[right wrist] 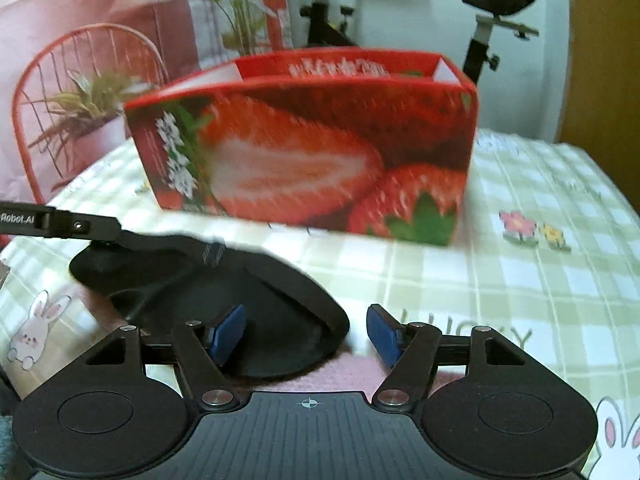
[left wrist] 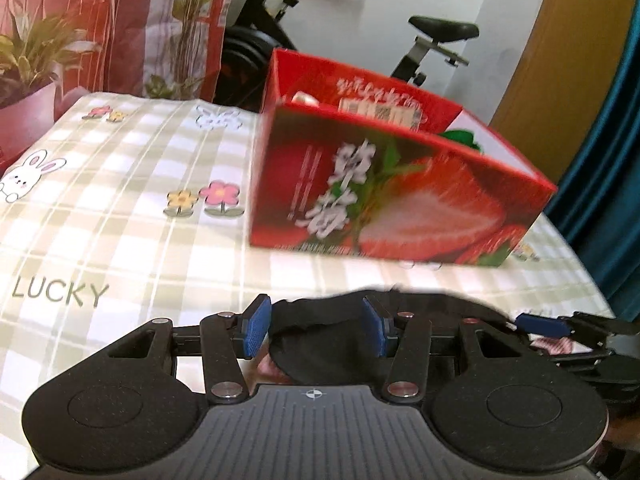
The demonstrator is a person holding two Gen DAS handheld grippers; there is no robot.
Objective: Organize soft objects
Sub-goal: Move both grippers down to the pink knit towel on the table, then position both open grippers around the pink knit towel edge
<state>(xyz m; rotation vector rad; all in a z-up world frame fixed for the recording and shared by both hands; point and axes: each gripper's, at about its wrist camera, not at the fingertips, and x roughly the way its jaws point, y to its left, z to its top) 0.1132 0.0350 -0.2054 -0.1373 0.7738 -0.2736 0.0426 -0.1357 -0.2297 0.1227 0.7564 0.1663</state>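
While you hold both grippers low over the checked green-and-white cloth point(left wrist: 120, 240) with its rabbit and flower prints, the soft black fabric piece point(left wrist: 320, 340) lies in front of you, just short of the red cardboard box printed with strawberries point(left wrist: 380, 200). The cloth covers a surface that could be a bed or a tabletop; you cannot tell which from these views.

Your left gripper point(left wrist: 316, 330) has its blue-padded fingers point(left wrist: 256, 330) standing at a middling width with the black fabric between them. The right-hand pad sits against the fabric's edge, but whether both pads press on it cannot be told, as the picture is blurred there.

Your right gripper point(right wrist: 304, 334) has its fingers point(right wrist: 386, 334) spread fairly wide. The left pad lies over the rounded end of the black fabric point(right wrist: 280, 312), while the right pad stands clear of it above the cloth, so the fabric is not pinched there. In the right wrist view, the left gripper's black arm reaches in from the left edge onto the far end of the fabric.

Behind the box stand a black exercise bike point(left wrist: 440, 32) against a white wall and a curtain printed with plants and a red chair point(left wrist: 100, 32). Inside the box, something green point(left wrist: 460, 138) shows near its right wall.
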